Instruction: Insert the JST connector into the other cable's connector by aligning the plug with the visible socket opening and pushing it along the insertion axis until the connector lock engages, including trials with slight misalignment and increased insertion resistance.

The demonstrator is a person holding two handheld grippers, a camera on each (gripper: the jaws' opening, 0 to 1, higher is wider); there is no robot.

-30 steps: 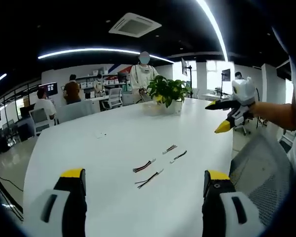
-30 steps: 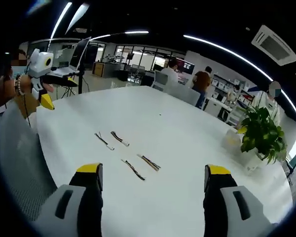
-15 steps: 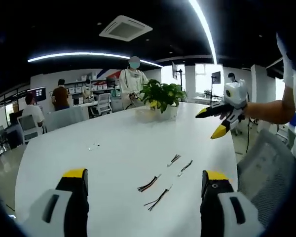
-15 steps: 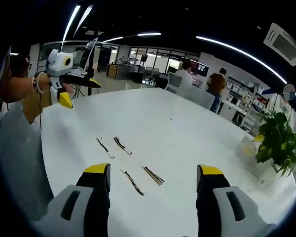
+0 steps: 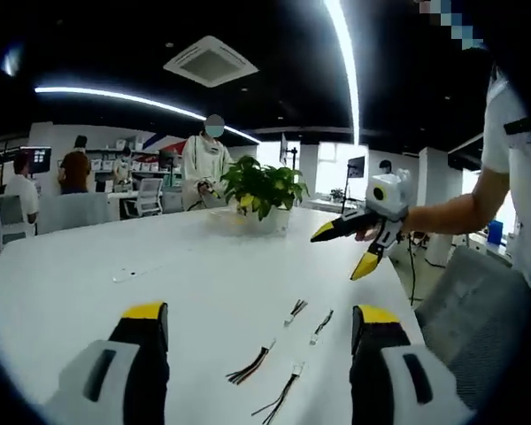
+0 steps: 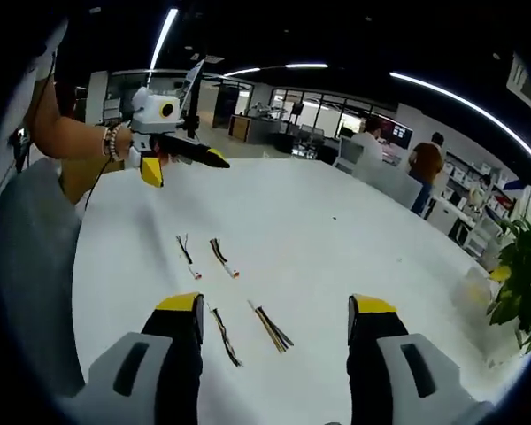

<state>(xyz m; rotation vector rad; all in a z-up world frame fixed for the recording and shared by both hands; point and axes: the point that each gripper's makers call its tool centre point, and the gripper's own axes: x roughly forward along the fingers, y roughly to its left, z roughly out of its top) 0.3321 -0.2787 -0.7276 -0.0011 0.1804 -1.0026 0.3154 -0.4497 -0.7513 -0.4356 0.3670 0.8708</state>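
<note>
The connector ends on these leads are tiny, so you can't really tell plug from socket. Four short cable pieces lie on the white table, all well short of the potted plant at its far side.

In the left gripper view, one multicoloured cable and one dark cable sit low between the jaws, and two shorter cables lie a bit closer to the plant.

The right gripper view shows the same four: two near its jaws and two further out.

The left gripper has its yellow-tipped jaws spread wide, holding nothing and touching nothing. Same for the right gripper: wide apart, empty, up off the table. Each one also shows in the other's view, held in the air with jaws parted.
</note>
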